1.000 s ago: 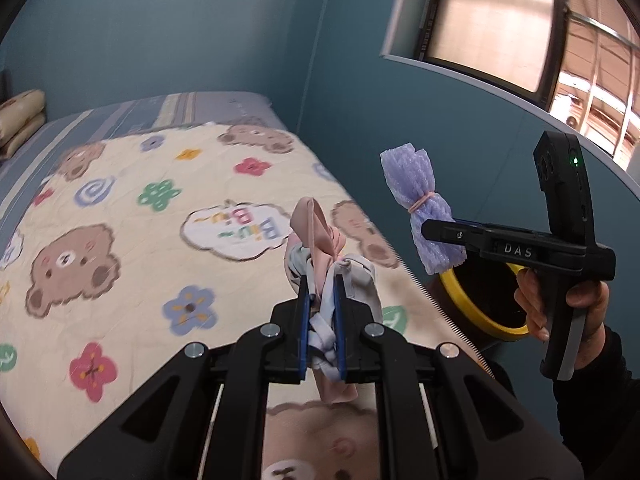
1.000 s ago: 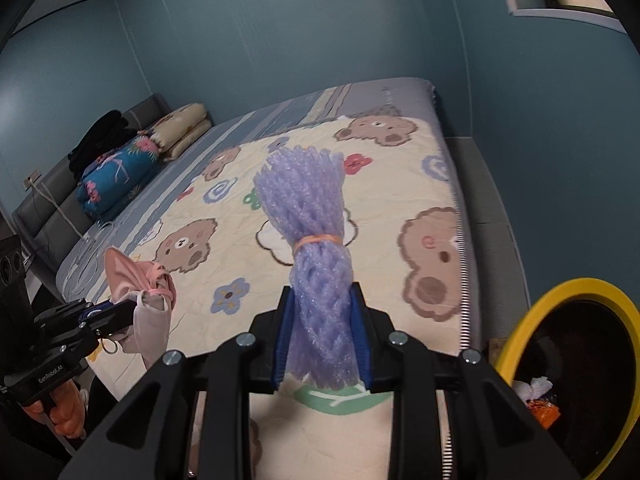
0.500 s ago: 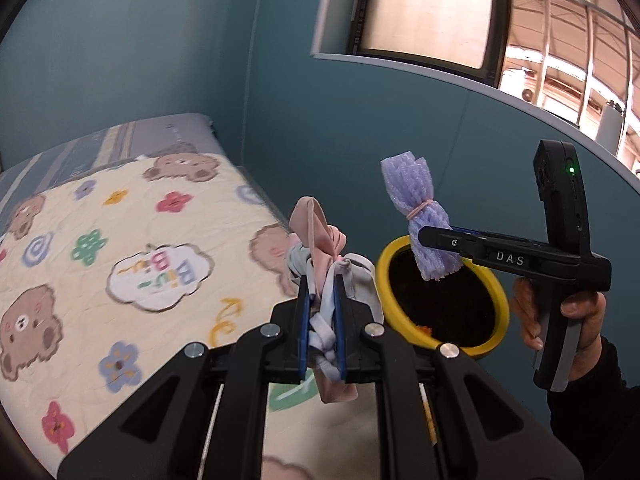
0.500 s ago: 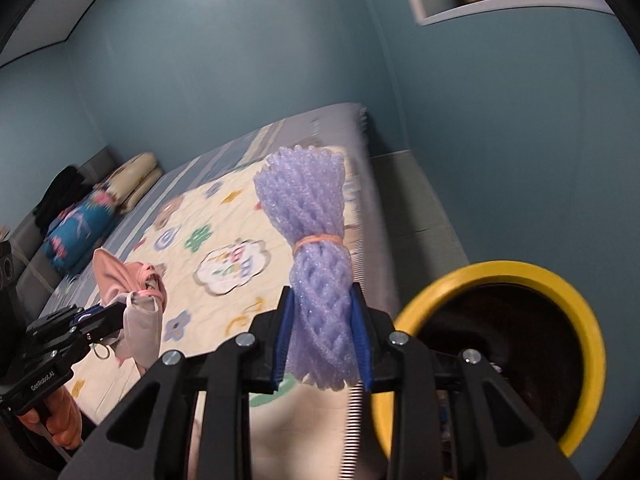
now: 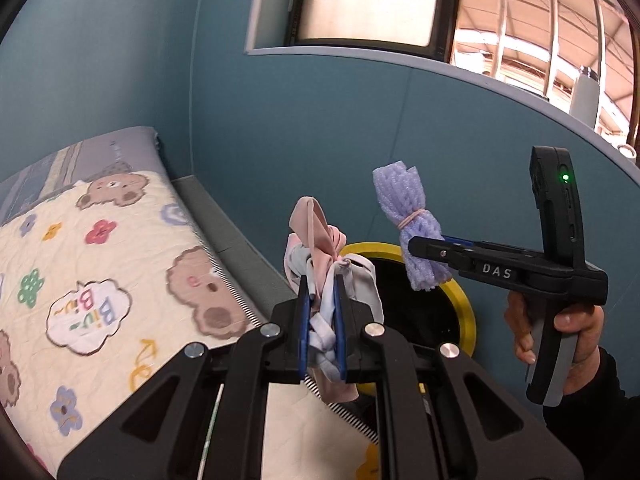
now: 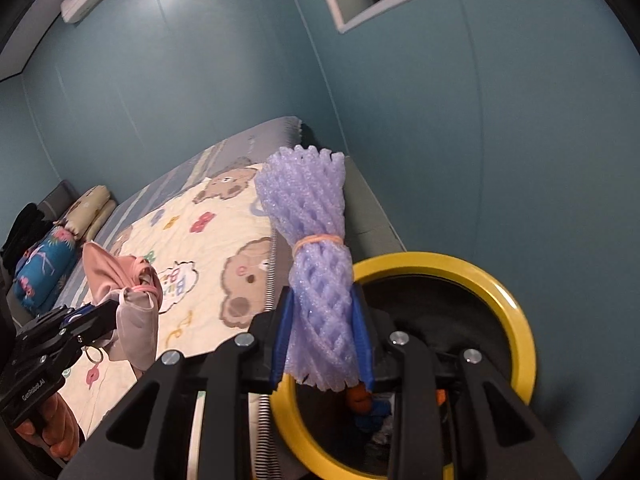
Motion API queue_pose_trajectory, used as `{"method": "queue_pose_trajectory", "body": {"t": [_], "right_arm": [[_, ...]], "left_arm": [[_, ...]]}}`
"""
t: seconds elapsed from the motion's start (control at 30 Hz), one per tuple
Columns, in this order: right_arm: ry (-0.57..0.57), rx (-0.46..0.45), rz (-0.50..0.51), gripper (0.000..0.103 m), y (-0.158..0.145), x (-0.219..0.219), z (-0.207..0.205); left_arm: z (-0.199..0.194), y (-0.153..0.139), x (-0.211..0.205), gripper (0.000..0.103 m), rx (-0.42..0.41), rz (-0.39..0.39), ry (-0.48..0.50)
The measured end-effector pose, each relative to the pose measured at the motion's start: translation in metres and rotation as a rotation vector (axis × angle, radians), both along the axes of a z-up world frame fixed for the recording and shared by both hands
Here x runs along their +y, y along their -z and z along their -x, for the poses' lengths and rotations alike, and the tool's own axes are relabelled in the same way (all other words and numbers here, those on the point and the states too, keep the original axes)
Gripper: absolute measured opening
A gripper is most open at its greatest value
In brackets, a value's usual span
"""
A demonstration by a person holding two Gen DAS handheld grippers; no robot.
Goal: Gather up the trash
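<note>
A bed with a cream quilt printed with brown bears and coloured flowers [image 5: 104, 280] fills the left of both views, against teal walls. Beside its foot end, on the floor by the wall, stands a black bin with a round yellow rim [image 6: 516, 320]; orange and blue scraps lie inside it. The right gripper [image 6: 322, 340], held in a hand [image 5: 560, 332] with a dark sleeve, is clamped on a bundle of purple foam netting tied with an orange rubber band [image 6: 316, 264]. In the right wrist view the bundle stands upright in front of the bin's near-left rim. The left gripper [image 5: 322, 320] is clenched tight on a crumpled wad of pink and white cloth face masks [image 5: 320, 248]. In the left wrist view the wad stands in front of the bin's left rim, with the quilt's edge just to its left. The two loads are near each other but apart, neither touching the bin.
</note>
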State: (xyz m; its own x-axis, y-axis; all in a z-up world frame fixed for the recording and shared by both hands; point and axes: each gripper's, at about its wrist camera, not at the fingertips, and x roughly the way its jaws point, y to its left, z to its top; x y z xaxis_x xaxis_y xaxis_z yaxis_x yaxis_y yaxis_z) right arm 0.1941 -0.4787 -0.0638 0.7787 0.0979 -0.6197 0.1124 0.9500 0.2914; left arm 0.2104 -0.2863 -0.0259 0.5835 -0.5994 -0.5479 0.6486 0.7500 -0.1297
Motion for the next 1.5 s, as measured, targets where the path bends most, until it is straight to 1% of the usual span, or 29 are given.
{"method": "queue_pose_trajectory", "body": {"t": [0.17,0.37,0.53,0.57,0.63,0.67,0.7,0.77,0.8,0.83,0.9,1.1,1.17,1.3,1.33,1.47,1.5], "right_arm": [[0.041,0.035,-0.029,0.027,0.017,-0.017,-0.002],[0.085,0.069,-0.04,0.028,0.034,-0.029,-0.006],[0.11,0.079,-0.042,0.029,0.039,-0.04,-0.003],[0.117,0.078,-0.034,0.03,0.039,-0.04,-0.002],[0.127,0.078,-0.028,0.035,0.038,-0.044,0.0],[0.131,0.077,-0.029,0.039,0.037,-0.045,0.001],[0.137,0.076,-0.03,0.041,0.037,-0.047,0.0],[0.152,0.073,-0.031,0.05,0.036,-0.048,0.002],[0.156,0.074,-0.033,0.05,0.036,-0.049,0.004],[0.159,0.074,-0.033,0.051,0.036,-0.05,0.005],[0.166,0.074,-0.033,0.053,0.035,-0.049,0.006],[0.136,0.081,-0.028,0.053,0.029,-0.032,0.008],[0.11,0.082,-0.025,0.053,0.027,-0.019,0.006],[0.045,0.089,-0.022,0.054,0.022,0.011,0.002],[0.029,0.093,-0.021,0.054,0.022,0.019,-0.001],[-0.053,0.114,-0.009,0.054,0.021,0.059,-0.009],[-0.076,0.118,-0.006,0.054,0.021,0.071,-0.011]], "left_arm": [[-0.009,0.011,-0.024,0.011,0.027,-0.01,0.023],[-0.026,0.035,-0.053,0.011,0.081,-0.025,0.033],[-0.042,0.053,-0.071,0.012,0.143,-0.013,0.052],[-0.044,0.054,-0.072,0.013,0.15,-0.01,0.051],[-0.052,0.056,-0.075,0.021,0.184,0.008,0.051],[-0.053,0.056,-0.075,0.027,0.187,0.012,0.049],[-0.055,0.055,-0.074,0.036,0.187,0.025,0.04],[-0.054,0.052,-0.074,0.049,0.18,0.037,0.032],[-0.054,0.051,-0.072,0.053,0.172,0.041,0.025],[-0.053,0.051,-0.07,0.054,0.171,0.043,0.022],[-0.054,0.051,-0.063,0.058,0.178,0.054,0.005],[-0.053,0.044,-0.027,0.058,0.174,0.06,-0.054],[-0.053,0.042,-0.013,0.058,0.176,0.065,-0.074],[-0.047,0.044,0.031,0.058,0.179,0.074,-0.153],[-0.046,0.043,0.035,0.058,0.179,0.072,-0.161],[-0.036,0.045,0.081,0.058,0.179,0.068,-0.238],[-0.035,0.046,0.087,0.058,0.181,0.069,-0.246]]}}
